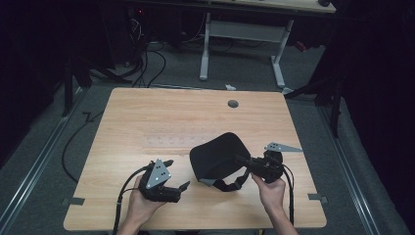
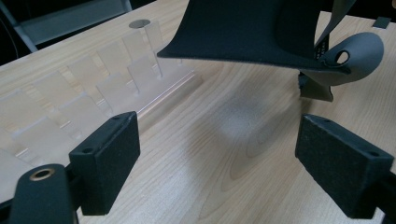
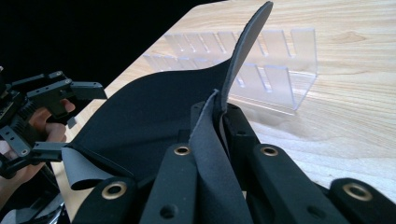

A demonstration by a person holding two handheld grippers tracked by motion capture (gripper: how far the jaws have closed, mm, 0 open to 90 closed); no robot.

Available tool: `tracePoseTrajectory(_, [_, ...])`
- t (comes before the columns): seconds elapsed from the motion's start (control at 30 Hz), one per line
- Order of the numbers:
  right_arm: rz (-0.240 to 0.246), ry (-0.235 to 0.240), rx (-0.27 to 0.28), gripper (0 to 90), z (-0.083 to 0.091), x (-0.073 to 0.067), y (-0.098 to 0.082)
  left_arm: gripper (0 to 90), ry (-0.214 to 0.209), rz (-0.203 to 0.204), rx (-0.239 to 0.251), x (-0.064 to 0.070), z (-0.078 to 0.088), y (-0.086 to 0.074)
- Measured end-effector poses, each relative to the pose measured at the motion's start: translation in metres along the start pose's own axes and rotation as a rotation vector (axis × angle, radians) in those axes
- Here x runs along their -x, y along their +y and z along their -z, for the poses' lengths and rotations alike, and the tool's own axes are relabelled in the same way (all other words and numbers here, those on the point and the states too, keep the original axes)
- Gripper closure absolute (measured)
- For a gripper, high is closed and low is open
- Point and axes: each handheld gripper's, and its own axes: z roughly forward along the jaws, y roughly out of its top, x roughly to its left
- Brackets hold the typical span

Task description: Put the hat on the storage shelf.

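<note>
Spanning the scene, the wooden table (image 1: pixel 147 117) carries a clear plastic rack (image 3: pixel 280 84) lying near its middle. The black eye mask (image 1: pixel 218 154) hangs above the table's near right part, just in front of the rack, its long side running across and its strap (image 1: pixel 230 185) drooping toward the person. The right hand's tool (image 1: pixel 244 160), pointing left, is clamped tight on the mask's edge. The left hand's tool (image 1: pixel 177 175), jaws wide apart and empty, points right toward the mask, close beside it.
</note>
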Motion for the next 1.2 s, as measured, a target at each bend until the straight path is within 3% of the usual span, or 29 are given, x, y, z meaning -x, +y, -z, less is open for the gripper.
tracePoseTrajectory(0.43, [0.006, 0.041, -0.047, 84.5, -0.012, -0.006, 0.001, 15.0, -0.007, -0.023, -0.013, 0.005, -0.002, -0.003])
tracePoseTrajectory(0.77, [0.019, 0.039, -0.096, 84.3, -0.021, -0.01, 0.003, 15.4, -0.013, -0.032, -0.021, 0.005, -0.001, -0.002])
tracePoseTrajectory(1.2, [0.039, 0.062, -0.129, 84.0, -0.027, -0.018, -0.002, 15.4, -0.039, -0.023, -0.042, 0.008, 0.003, -0.006])
